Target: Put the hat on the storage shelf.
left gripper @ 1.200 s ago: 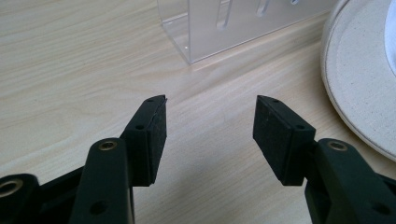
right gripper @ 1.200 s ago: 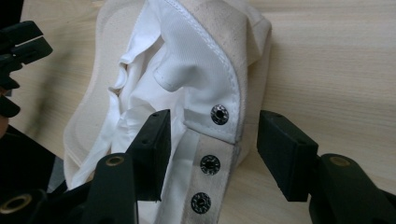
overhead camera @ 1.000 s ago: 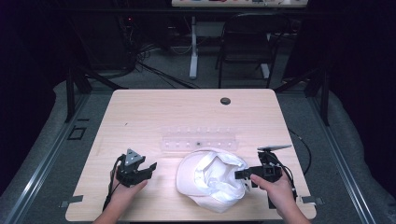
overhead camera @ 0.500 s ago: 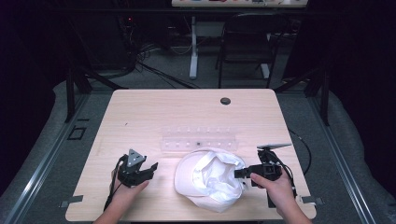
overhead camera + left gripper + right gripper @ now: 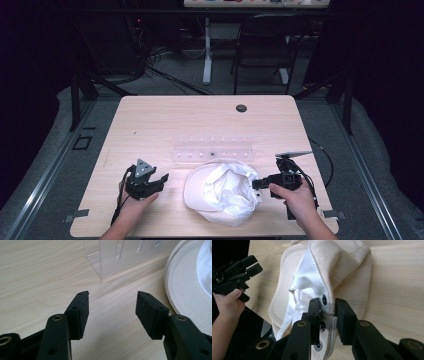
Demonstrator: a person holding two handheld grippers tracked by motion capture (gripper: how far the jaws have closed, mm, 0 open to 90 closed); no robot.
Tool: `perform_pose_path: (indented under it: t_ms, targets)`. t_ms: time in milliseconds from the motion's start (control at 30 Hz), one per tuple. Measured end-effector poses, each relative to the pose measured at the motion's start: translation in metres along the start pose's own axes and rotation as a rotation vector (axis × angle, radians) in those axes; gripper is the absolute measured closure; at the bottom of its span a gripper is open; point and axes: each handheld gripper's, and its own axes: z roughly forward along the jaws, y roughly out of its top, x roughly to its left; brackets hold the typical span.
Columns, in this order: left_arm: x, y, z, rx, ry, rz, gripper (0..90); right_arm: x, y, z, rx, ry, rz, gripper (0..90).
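On the near half of the desk (image 5: 150,125) a cream cap (image 5: 220,192) lies upside down, its white lining showing, just in front of a clear plastic rack (image 5: 212,149). The right tongs (image 5: 328,306) have just been closing and now pinch the cap's snap strap at its back edge. The left tongs (image 5: 112,306) hover open above bare wood, beside the brim, holding nothing. The step in hand seems to be securing the strap; next, the left tongs likely need to take the opposite edge so the cap can be lifted or turned without sagging.
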Motion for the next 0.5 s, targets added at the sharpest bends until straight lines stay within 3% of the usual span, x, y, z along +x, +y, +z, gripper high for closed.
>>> perform_pose_path:
  t_ms: [33, 133, 400, 500]
  targets:
    - [0.0, 0.0, 0.0, 0.0, 0.0, 0.0, 44.6, 0.0, 0.0, 0.0, 0.0, 0.0, 0.0, 75.7]
    - [0.0, 0.0, 0.002, 0.005, -0.005, 0.006, 44.7, 0.003, 0.003, -0.005, 0.006, -0.026, -0.064, 77.2]
    - [0.0, 0.0, 0.004, 0.01, -0.011, 0.011, 45.0, 0.014, 0.01, -0.012, -0.001, -0.064, -0.107, 78.5]
    - [0.001, 0.0, 0.003, 0.008, -0.011, 0.007, 45.0, 0.019, 0.015, -0.013, 0.004, -0.102, -0.119, 78.7]
